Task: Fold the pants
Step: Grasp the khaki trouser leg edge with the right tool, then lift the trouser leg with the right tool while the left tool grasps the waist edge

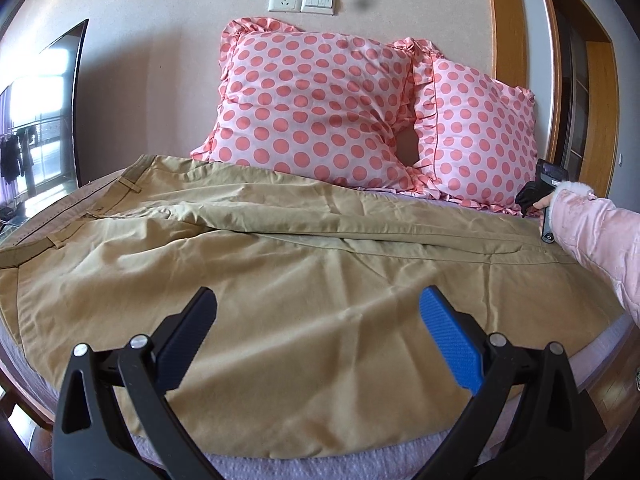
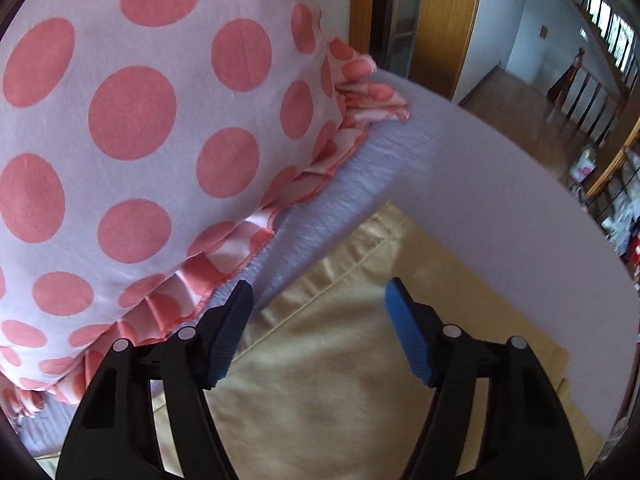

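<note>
Tan pants (image 1: 280,280) lie spread across the bed, waistband with belt loops at the left, legs running right. My left gripper (image 1: 318,308) is open and empty, just above the near leg's fabric. My right gripper (image 2: 318,294) is open and empty, over the far leg end of the pants (image 2: 340,360) close to the pillow. In the left wrist view the right gripper's body (image 1: 544,188) shows at the far right, held by a hand in a pink sleeve; its fingers are hidden there.
Two pink polka-dot pillows (image 1: 316,108) (image 2: 140,140) lean against the wall behind the pants. The lilac bed sheet (image 2: 480,184) ends at an edge on the right, with wood floor and a doorway beyond. A window is at the left.
</note>
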The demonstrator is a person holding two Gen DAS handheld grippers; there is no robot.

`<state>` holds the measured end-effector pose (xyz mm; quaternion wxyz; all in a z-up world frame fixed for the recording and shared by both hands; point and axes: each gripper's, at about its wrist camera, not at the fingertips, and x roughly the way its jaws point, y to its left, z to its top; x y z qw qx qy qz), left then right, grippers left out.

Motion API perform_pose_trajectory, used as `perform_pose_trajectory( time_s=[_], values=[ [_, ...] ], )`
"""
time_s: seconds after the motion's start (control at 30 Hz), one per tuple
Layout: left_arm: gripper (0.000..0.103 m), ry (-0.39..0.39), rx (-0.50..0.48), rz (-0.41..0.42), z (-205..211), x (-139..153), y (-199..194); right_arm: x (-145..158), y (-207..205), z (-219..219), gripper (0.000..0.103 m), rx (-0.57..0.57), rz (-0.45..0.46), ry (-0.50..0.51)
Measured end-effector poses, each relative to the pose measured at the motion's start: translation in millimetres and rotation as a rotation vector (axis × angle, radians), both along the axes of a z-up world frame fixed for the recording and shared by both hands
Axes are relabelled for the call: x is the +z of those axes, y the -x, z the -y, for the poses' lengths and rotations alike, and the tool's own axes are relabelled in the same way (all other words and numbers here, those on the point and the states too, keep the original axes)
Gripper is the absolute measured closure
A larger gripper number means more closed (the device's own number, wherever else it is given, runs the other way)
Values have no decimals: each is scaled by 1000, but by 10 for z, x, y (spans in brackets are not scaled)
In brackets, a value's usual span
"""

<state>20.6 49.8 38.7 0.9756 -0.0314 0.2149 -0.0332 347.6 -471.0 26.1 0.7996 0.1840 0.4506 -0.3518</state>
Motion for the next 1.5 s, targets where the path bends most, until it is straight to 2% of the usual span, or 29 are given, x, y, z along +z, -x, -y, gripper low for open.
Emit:
perform_pose_trajectory(
  time_s=[0.03,0.07,0.1,0.13,0.17,0.23,0.33,0.47,0.53,0.6,0.67,0.73,0.8,0.87,0.97,1.07,1.17,1.2,1.23,1.27,1.3,1.37,1.43,1.5],
  values=[
    [2,4,-10,2,-4,-5,-4,-11,35,4,40,4,27,-5],
    [2,17,-20,3,-11,-11,-10,-7,83,5,59,-1,37,8],
    [2,33,-24,-2,-19,-23,-17,0,158,5,69,9,72,6],
    [2,48,-24,-11,-18,-42,-24,1,225,21,87,22,109,-14],
    [2,64,-23,-23,-25,-59,-35,-12,286,67,94,33,149,-51],
    [2,92,-20,-48,-44,-82,-45,-4,481,161,98,38,251,-167],
    [2,116,-1,-53,-113,-54,-1,119,1004,271,99,70,488,-327],
    [2,177,45,-41,-285,30,59,427,2019,139,99,180,728,-437],
    [2,201,62,-39,-352,71,54,462,2541,68,99,220,795,-463],
    [2,207,75,-32,-394,129,27,392,3013,-61,99,233,789,-463],
    [2,194,91,-38,-416,192,-41,220,3169,-77,98,210,724,-504],
    [2,175,102,-59,-436,250,-137,57,3244,-38,97,176,671,-589],
    [2,173,117,-89,-482,300,-226,-32,3271,-3,90,142,640,-634],
    [2,188,132,-129,-566,319,-300,-71,3283,-2,71,122,634,-654],
    [2,260,141,-177,-750,310,-398,-71,3242,-10,65,132,643,-658],
    [2,305,161,-231,-889,281,-506,-95,3144,1,65,123,633,-657],
    [2,279,161,-245,-896,306,-603,-107,3004,18,67,125,605,-650],
    [2,259,167,-238,-890,334,-632,-107,2947,26,70,132,595,-636],
    [2,240,167,-228,-885,368,-665,-118,2911,36,87,141,591,-623],
    [2,224,166,-224,-883,405,-709,-142,2885,56,97,160,603,-624],
    [2,220,163,-224,-891,442,-763,-166,2889,87,97,174,624,-638],
    [2,226,150,-232,-926,515,-914,-160,3030,148,99,195,724,-686],
    [2,235,167,-249,-989,564,-1127,-79,3231,164,99,223,818,-687],
    [2,253,207,-292,-1083,569,-1389,-27,3413,166,99,243,863,-673]
  ],
)
